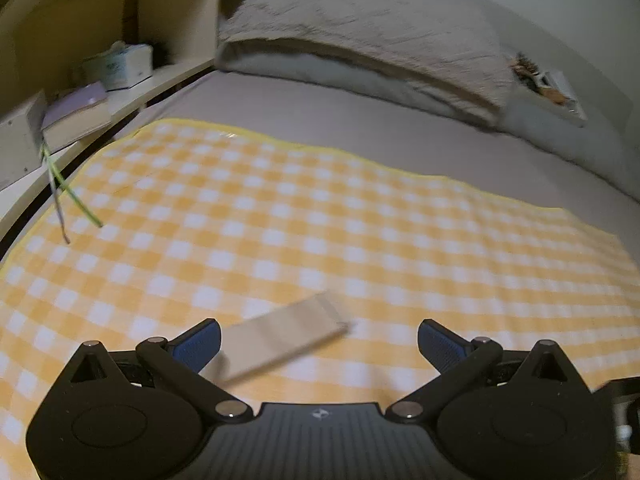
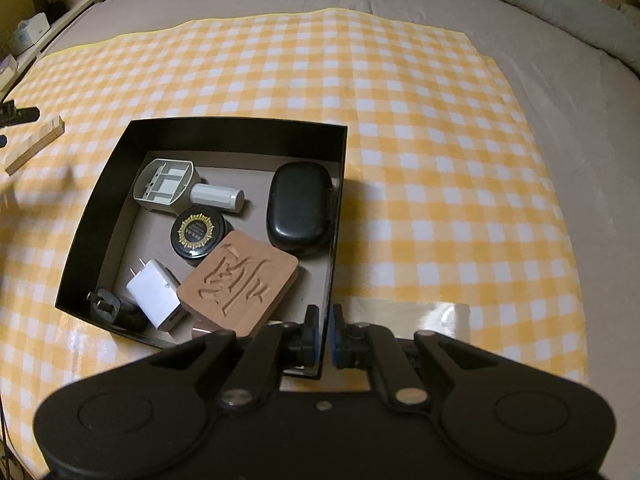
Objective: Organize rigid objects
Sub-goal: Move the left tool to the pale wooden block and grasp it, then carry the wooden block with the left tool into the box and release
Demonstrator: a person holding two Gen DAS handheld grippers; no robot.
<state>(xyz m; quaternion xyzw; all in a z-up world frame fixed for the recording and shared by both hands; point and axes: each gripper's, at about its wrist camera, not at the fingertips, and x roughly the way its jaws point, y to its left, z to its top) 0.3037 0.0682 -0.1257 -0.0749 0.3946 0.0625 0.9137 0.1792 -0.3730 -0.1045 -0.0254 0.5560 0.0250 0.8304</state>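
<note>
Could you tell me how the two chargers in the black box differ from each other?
The white charger is boxy and larger; the black charger is smaller and rounder. The white one leans against the carved wooden block, the black one sits in the black box's near corner. Both show two metal prongs.

Cloth beyond crowded box lies open

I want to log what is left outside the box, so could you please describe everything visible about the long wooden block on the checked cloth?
The wooden block is a long, slim bar of pale, unfinished-looking wood with square ends. It lies flat and slantwise on the yellow checked cloth, outside the black box and to its left. In the left wrist view it sits between the open pads of the left claw, which do not press on it. The view is blurred.
</note>
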